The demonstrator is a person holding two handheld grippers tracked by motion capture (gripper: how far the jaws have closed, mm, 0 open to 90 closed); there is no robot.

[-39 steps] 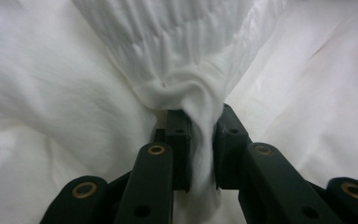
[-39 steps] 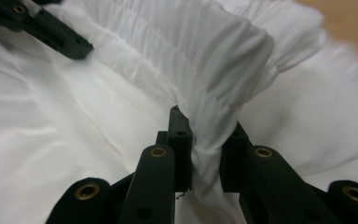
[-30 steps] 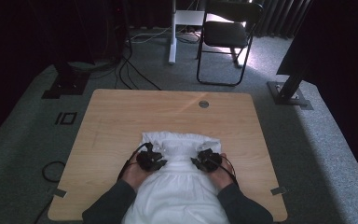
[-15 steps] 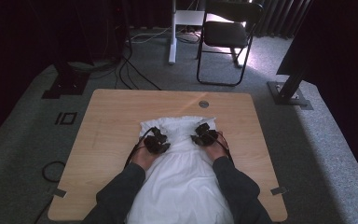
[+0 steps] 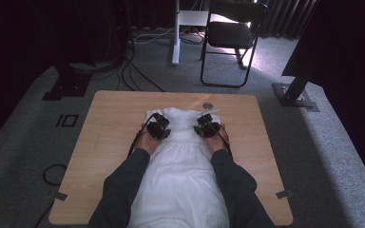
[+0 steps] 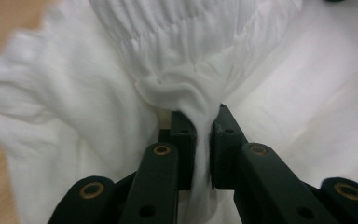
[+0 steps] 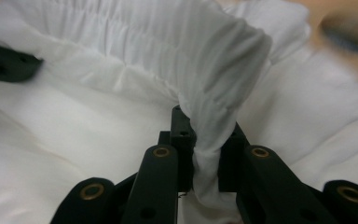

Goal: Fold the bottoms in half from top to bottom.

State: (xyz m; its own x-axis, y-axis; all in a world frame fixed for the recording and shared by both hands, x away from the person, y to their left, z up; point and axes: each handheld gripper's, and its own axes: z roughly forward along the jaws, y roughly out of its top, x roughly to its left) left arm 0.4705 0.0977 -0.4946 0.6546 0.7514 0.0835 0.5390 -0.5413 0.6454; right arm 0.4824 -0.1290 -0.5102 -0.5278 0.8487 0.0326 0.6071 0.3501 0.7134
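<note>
Left gripper (image 6: 199, 122): jaws nearly together, clenched on a gathered pinch of the white garment (image 5: 180, 175); the fabric passes between the pads and bunches above them. The jaws have just been closing further, cloth between them.

Right gripper (image 7: 206, 127): likewise clamped on a fold of the same garment at its shirred band (the elastic-gathered strip runs across the top of both gripper views). Its jaws have also just been closing, cloth between them.

Garment: white, lying on the wooden table (image 5: 109, 123), reaching from the near edge up past the middle, its far end bunched. In the high view the left gripper (image 5: 158, 127) and right gripper (image 5: 207, 127) sit on that far end, side by side, apart.

Change: a second ago both grippers lay nearer the person; they now stand farther up the table, and the garment's far end has travelled with them.

Edges and room: bare wood to both sides of the garment and a strip beyond it. A small round metal fitting (image 5: 207, 105) sits just beyond the garment's far right corner. A black chair (image 5: 230, 38) stands on the carpet, well beyond the table.
</note>
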